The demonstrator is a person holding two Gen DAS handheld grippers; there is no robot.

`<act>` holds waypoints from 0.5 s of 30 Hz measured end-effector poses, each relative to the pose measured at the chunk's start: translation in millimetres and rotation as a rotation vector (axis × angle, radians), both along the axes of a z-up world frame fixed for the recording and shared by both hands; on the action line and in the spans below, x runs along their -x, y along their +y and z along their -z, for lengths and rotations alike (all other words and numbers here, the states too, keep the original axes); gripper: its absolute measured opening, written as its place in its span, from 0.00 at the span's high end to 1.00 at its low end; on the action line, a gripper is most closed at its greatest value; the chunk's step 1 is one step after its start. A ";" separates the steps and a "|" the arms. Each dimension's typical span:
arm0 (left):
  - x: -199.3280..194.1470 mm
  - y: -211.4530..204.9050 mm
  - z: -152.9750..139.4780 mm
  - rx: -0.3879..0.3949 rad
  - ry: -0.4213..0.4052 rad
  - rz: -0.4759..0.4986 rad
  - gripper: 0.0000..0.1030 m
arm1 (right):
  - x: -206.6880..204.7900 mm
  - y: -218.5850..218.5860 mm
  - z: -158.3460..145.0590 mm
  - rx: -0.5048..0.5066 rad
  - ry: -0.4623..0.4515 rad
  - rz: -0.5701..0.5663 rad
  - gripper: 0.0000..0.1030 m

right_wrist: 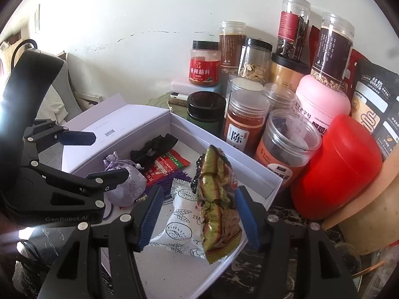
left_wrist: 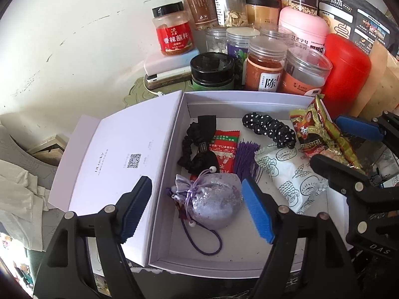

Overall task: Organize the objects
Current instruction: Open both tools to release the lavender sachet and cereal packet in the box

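White box (left_wrist: 224,269), lid (left_wrist: 117,159) folded open to the left. Inside: purple pouch (left_wrist: 212,204), black scrunchie (left_wrist: 197,149), red packet (left_wrist: 225,147), dotted scrunchie (left_wrist: 269,127), white snack bag (left_wrist: 294,174). Left gripper (left_wrist: 197,206) above pouch, jaws spread, nothing between. Right gripper (right_wrist: 197,219) jaws spread around green snack packet (right_wrist: 217,199) (right pad touching it, left pad apart; grip unclear). Jars (left_wrist: 264,64) crowded behind box.
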State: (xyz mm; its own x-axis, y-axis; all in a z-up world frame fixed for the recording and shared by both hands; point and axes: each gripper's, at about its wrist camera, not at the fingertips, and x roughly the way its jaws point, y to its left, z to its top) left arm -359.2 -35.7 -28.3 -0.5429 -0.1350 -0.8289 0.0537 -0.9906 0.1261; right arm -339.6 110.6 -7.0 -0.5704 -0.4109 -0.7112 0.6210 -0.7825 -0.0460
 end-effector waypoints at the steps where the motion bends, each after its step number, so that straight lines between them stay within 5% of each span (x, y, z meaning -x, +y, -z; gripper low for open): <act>1: -1.9 -0.1 -3.3 0.000 0.006 0.001 0.29 | -1.5 -0.1 -2.3 -0.002 0.003 -0.002 0.41; 15: -37.5 -0.5 -52.3 -0.012 0.084 -0.006 0.29 | -36.6 4.6 -49.0 0.003 0.085 -0.021 0.41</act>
State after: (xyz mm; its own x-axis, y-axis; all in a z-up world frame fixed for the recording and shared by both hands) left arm -321.7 -36.2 24.0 -0.6095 -0.1286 -0.7823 0.0699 -0.9916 0.1086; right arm -303.0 115.2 42.0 -0.6203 -0.4252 -0.6591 0.6310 -0.7697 -0.0972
